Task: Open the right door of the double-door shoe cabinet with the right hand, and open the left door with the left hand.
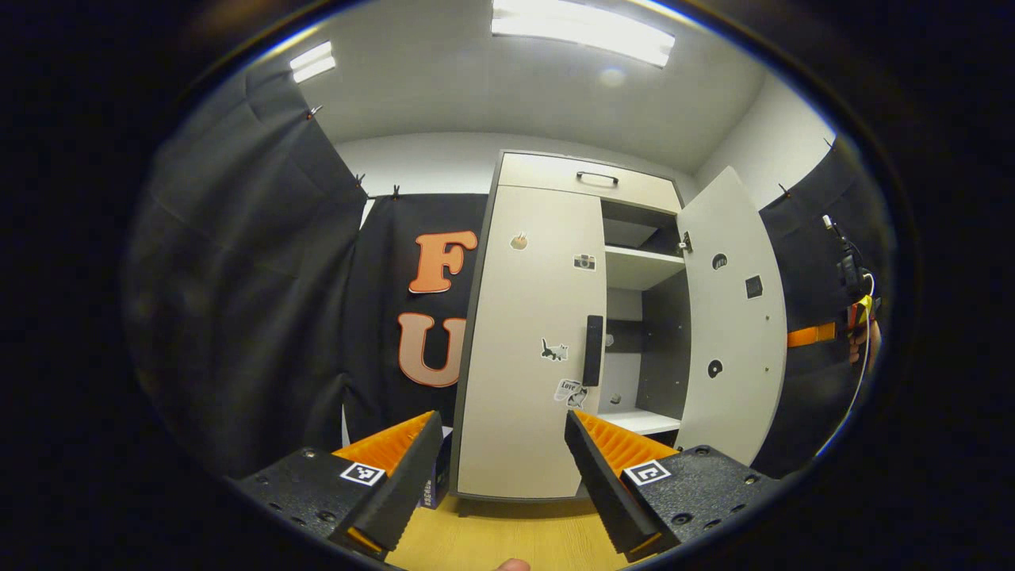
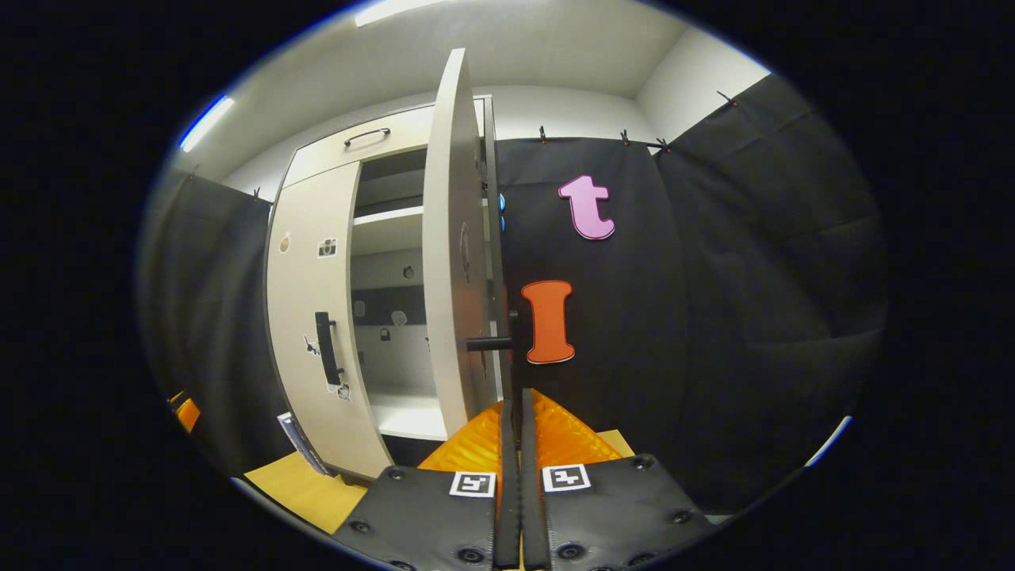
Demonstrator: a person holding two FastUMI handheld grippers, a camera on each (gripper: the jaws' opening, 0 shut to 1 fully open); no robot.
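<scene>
**Right door swung open, left door closed, both grippers off the cabinet**

In the left gripper view, the left gripper (image 1: 503, 460) has its two fingers spread wide apart with nothing between them. It hangs in front of the tall pale grey double-door shoe cabinet (image 1: 555, 178), short of touching it. Framed just above the gap between the fingers is the closed pale left door (image 1: 527, 317), flush with the cabinet front and dotted with small stickers. Its black vertical bar handle (image 1: 592, 350) sits at the door's right edge, above the right finger and apart from it.

To the right of that handle, the cabinet interior shows, with a white upper shelf (image 1: 638, 266) and a white lower shelf (image 1: 638, 420). The pale right door (image 1: 733, 325) stands swung out on its hinges, far right of the opening. Across the top runs a pale drawer front with a black handle (image 1: 596, 178). The cabinet stands on a yellow wooden floor (image 1: 507, 535).

In the right gripper view, the right gripper (image 2: 519, 420) has its fingers pressed together, pinching nothing. It sits near the open right door (image 2: 448, 262), seen almost edge-on, with the door's black handle (image 2: 499, 342) just above the fingertips, not clearly touching. The left door (image 2: 309, 317) lies closed farther left.
</scene>
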